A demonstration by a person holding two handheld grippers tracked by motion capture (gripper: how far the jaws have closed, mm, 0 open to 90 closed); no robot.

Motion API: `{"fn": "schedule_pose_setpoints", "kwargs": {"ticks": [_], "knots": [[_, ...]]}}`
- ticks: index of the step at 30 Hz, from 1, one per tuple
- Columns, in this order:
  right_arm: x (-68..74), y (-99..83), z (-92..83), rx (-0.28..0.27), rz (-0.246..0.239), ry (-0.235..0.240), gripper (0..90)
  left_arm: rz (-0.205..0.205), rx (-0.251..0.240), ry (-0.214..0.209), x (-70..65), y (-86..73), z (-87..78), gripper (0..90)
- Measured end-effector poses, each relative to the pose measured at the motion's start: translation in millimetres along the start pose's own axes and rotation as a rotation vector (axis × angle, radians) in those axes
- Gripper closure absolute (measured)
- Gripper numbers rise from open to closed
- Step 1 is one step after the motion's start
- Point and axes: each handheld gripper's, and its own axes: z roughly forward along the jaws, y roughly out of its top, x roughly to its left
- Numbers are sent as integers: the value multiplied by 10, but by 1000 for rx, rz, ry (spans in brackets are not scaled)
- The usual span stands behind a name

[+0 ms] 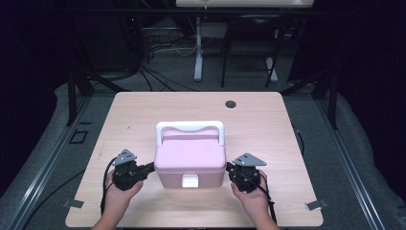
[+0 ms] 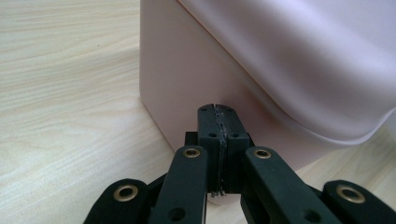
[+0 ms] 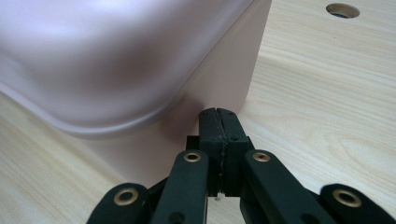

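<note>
A pink lidded box [image 1: 190, 160] with a white handle [image 1: 190, 127] and a white front latch [image 1: 190, 181] sits on the wooden table [image 1: 143, 110]. My left gripper [image 1: 152, 166] is shut with nothing in it, its tip at the box's left wall [image 2: 187, 74] below the lid's overhang. Mirroring it on the other side, my right gripper [image 1: 229, 167] is also shut and empty, its tip at the right wall [image 3: 224, 70]. In the left gripper view the closed left gripper [image 2: 218, 110] looks to meet the wall; in the right gripper view the right gripper [image 3: 218, 112] does likewise.
A round cable hole [image 1: 231, 104] lies at the table's far right, also seen as the hole [image 3: 342, 10] in the right gripper view. Metal clips [image 1: 317, 204] mark the near corners. Beyond the table stand desk legs and cables [image 1: 163, 48] on the floor.
</note>
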Motion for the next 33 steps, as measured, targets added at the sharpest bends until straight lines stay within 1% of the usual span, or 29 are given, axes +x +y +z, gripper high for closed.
{"fn": "schedule_pose_setpoints", "kwargs": {"ticks": [5,17,33], "knots": [[31,-24,-44,5,-7,-2,900,-2,0,0,-25,-29,-31,896],[116,-105,-178,18,-21,17,900,-8,1,-6,-81,-99,-108,896],[192,-188,-310,27,-40,29,900,5,15,-20,-169,-192,-223,896]]}}
